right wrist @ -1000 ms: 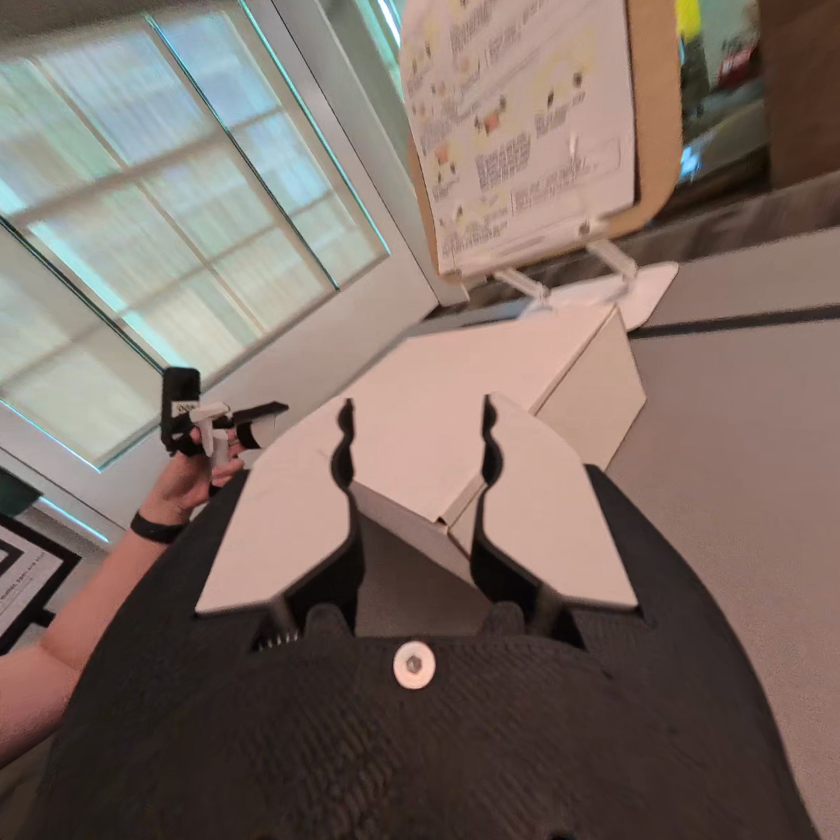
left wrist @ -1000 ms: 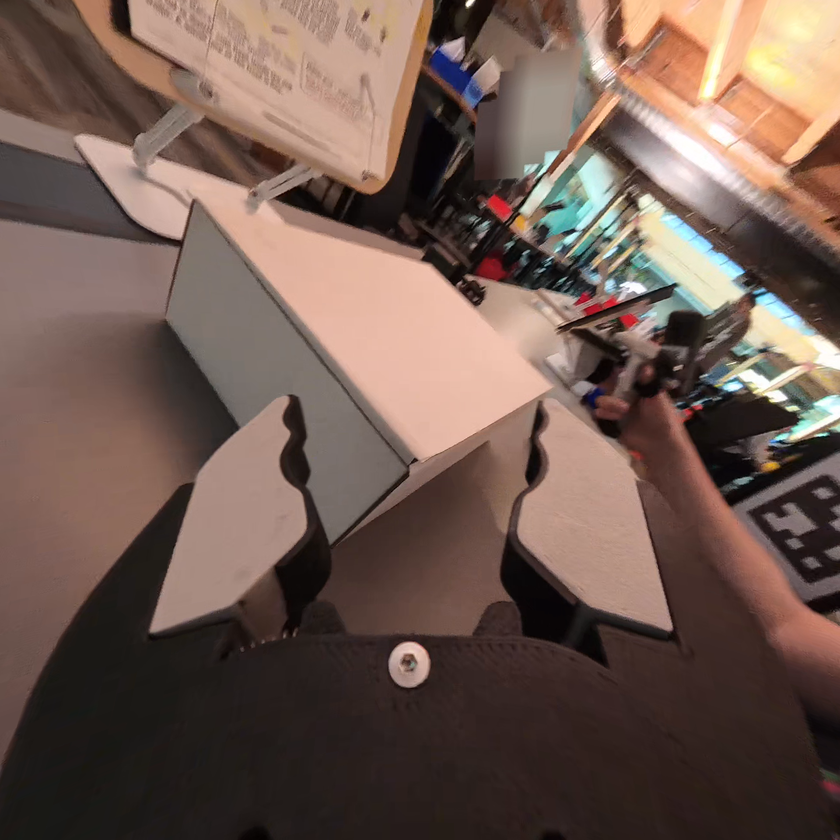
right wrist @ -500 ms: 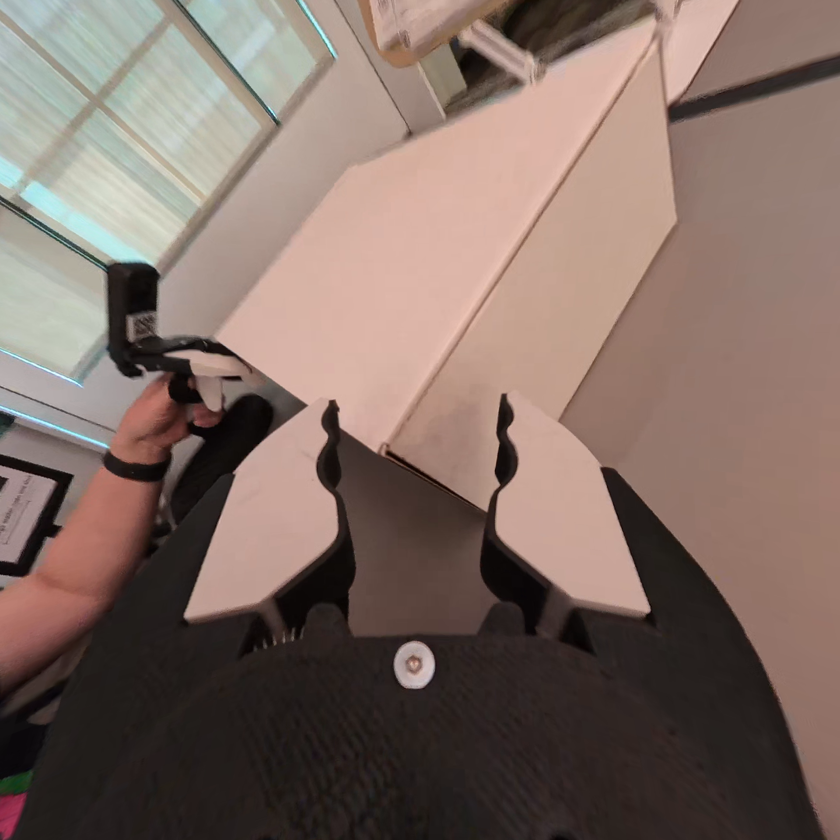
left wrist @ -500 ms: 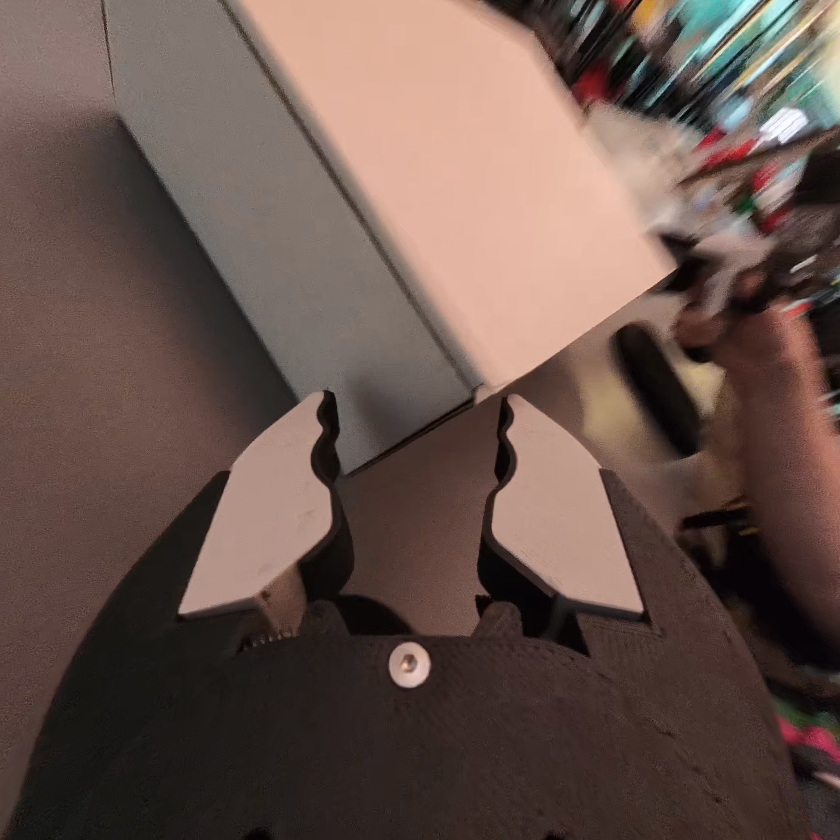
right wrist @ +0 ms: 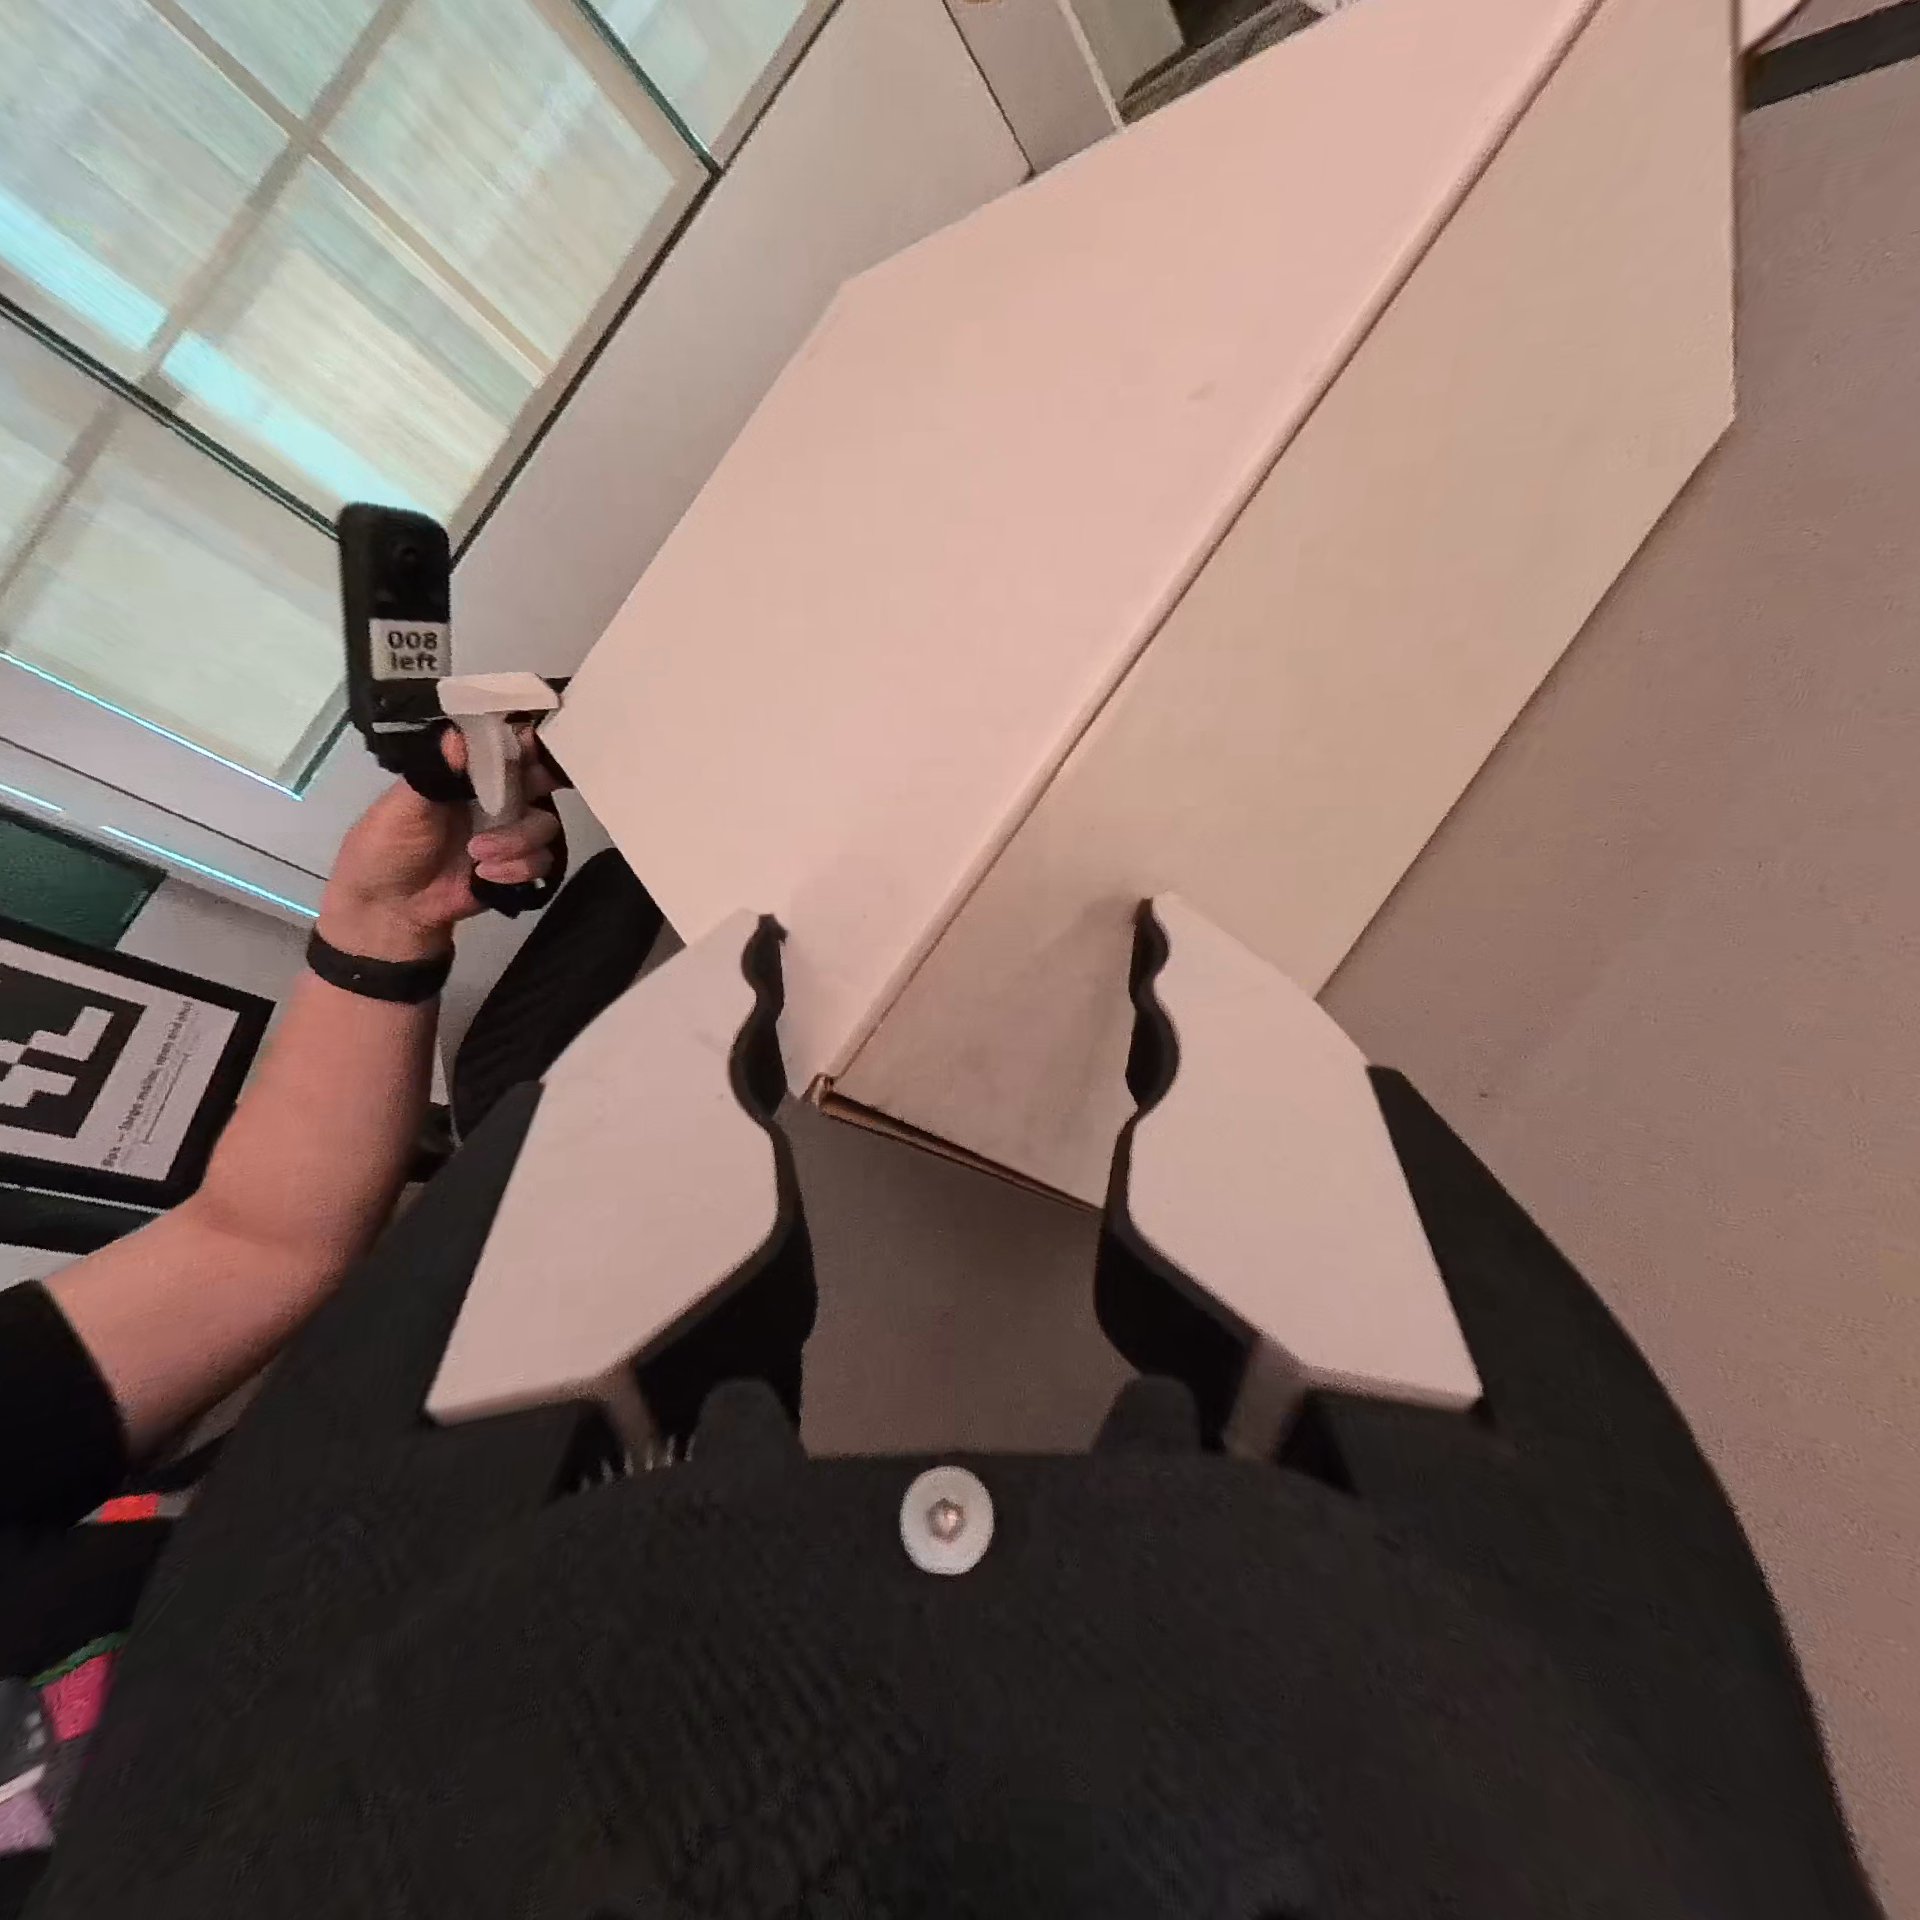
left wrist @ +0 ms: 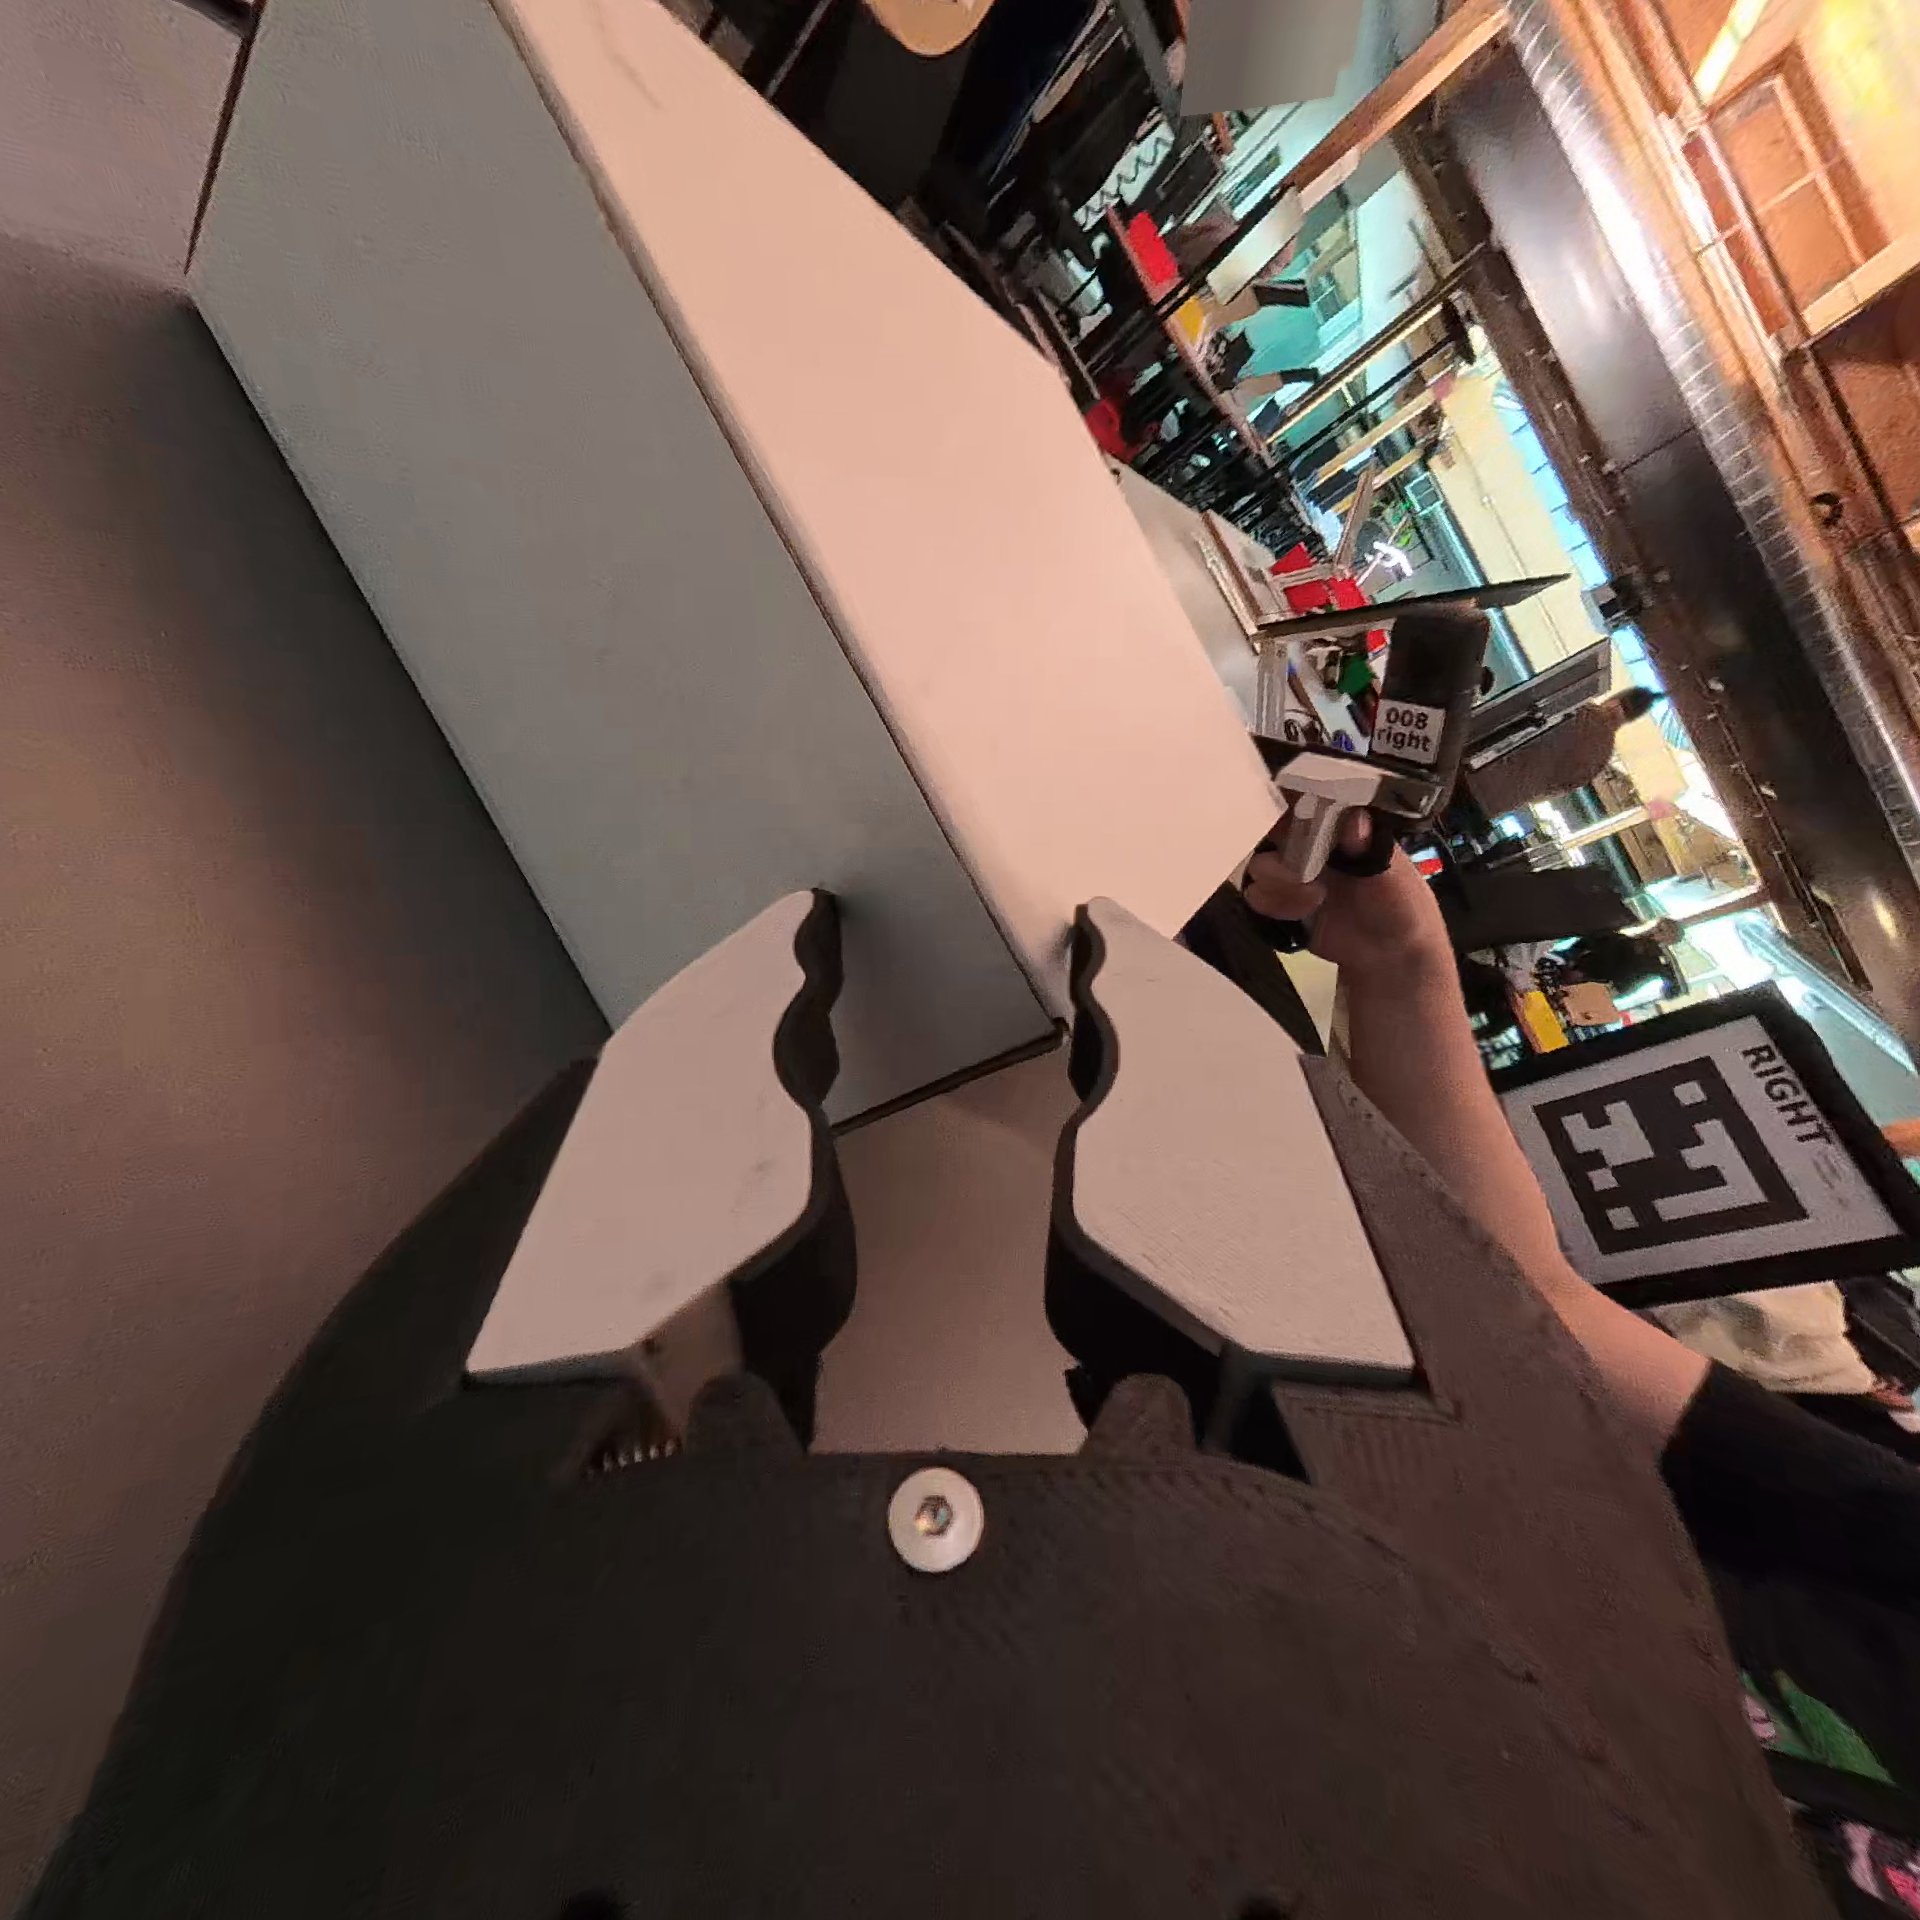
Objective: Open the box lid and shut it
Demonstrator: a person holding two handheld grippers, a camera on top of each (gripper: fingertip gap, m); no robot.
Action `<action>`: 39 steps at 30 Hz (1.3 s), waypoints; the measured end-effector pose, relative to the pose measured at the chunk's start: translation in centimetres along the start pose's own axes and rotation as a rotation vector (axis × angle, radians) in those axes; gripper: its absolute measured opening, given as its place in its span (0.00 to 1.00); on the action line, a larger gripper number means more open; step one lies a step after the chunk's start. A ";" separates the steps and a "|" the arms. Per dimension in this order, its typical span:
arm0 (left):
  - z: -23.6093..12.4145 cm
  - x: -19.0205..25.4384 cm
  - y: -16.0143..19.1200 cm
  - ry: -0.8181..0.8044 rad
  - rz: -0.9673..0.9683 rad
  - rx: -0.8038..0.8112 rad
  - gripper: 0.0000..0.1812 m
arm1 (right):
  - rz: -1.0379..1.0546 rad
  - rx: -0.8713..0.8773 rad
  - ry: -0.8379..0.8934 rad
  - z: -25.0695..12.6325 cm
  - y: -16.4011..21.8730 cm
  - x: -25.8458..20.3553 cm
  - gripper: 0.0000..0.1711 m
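Observation:
A white cardboard box stands on the grey table, its lid lying flat and shut on top. My left gripper is open, its fingertips straddling the box's near left front corner at lid-edge height. The box also shows in the right wrist view, lid down. My right gripper is open, its fingertips on either side of the near right front corner. Each gripper shows in the other view, hand-held at the lid's far corner: the right one and the left one. Neither holds anything.
The grey table runs left of the box and to its right. Black-and-white marker boards stand behind each arm. A dark chair back is below the table edge. A window lies beyond.
Both grippers have tilted down and closed in on the box's front corners. The left jaws have narrowed. The document stand behind the box has left both views.

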State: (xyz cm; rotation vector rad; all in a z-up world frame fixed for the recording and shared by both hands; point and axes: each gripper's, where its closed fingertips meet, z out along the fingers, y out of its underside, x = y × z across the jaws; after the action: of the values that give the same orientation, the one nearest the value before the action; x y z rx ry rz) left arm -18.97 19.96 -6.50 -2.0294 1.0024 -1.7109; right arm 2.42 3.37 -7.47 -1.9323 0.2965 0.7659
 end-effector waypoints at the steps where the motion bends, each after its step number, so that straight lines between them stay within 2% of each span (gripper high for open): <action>1: -0.1 0.1 0.1 -0.002 0.020 0.006 0.22 | -0.005 0.015 -0.020 -0.1 -0.4 -0.2 0.38; 2: -0.1 0.1 0.1 -0.010 0.041 0.012 0.22 | -0.013 0.013 -0.004 -0.1 -0.4 0.2 0.34; 5: -0.4 0.6 0.7 -0.006 0.048 -0.021 0.22 | -0.051 -0.023 -0.010 -0.3 -0.1 0.3 0.35; 6: -1.1 1.0 0.6 0.016 0.073 -0.052 0.16 | -0.088 -0.055 -0.041 -0.8 0.0 -0.1 0.34; 7: -2.0 1.0 -0.9 0.018 0.107 -0.012 0.12 | -0.133 -0.064 -0.064 -1.4 -0.4 -0.4 0.34; 9: -4.7 -1.1 -6.0 -0.117 0.250 0.135 0.07 | -0.281 0.019 -0.035 -3.0 -3.8 0.0 0.31; 11: -5.9 -4.7 -9.9 -0.353 0.509 0.132 0.00 | -0.522 0.074 0.180 -3.8 -8.4 3.6 0.20; 13: -4.4 -7.9 -12.2 -0.489 0.696 0.033 0.00 | -0.787 0.000 0.388 -2.7 -11.4 7.6 0.06; 14: -2.7 -9.0 -12.7 -0.500 0.758 -0.022 0.00 | -0.868 -0.084 0.462 -1.5 -12.0 9.5 0.02; 16: 0.8 -10.2 -13.5 -0.494 0.867 -0.101 0.00 | -0.972 -0.254 0.521 1.4 -11.9 12.0 0.01; 19: 5.0 -10.9 -14.0 -0.475 0.994 -0.211 0.00 | -1.063 -0.393 0.508 4.6 -11.4 13.1 0.01; 22: 7.2 -10.9 -14.2 -0.484 1.098 -0.287 0.00 | -1.149 -0.459 0.476 6.7 -11.0 12.5 0.00; 25: 7.3 -11.2 -14.6 -0.550 1.191 -0.312 0.00 | -1.195 -0.491 0.532 7.2 -11.2 12.6 0.00; 30: 5.5 -11.2 -15.0 -0.607 1.189 -0.287 0.00 | -1.146 -0.414 0.542 6.6 -11.2 12.2 0.00; 34: 4.3 -11.9 -13.2 -0.641 1.185 -0.380 0.00 | -1.148 -0.472 0.571 4.1 -10.1 11.5 0.00; 36: 4.8 -11.1 -11.9 -0.597 1.205 -0.393 0.00 | -1.147 -0.517 0.574 3.4 -9.3 10.9 0.00; 39: 6.0 -10.4 -10.6 -0.579 1.210 -0.406 0.00 | -1.124 -0.544 0.508 4.6 -8.0 9.3 0.00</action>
State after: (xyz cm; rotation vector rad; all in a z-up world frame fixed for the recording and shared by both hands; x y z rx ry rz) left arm -10.46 33.25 -8.95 -1.3428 1.8428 -0.2969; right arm 11.92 12.27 -8.99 -2.3277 -0.7406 -0.4428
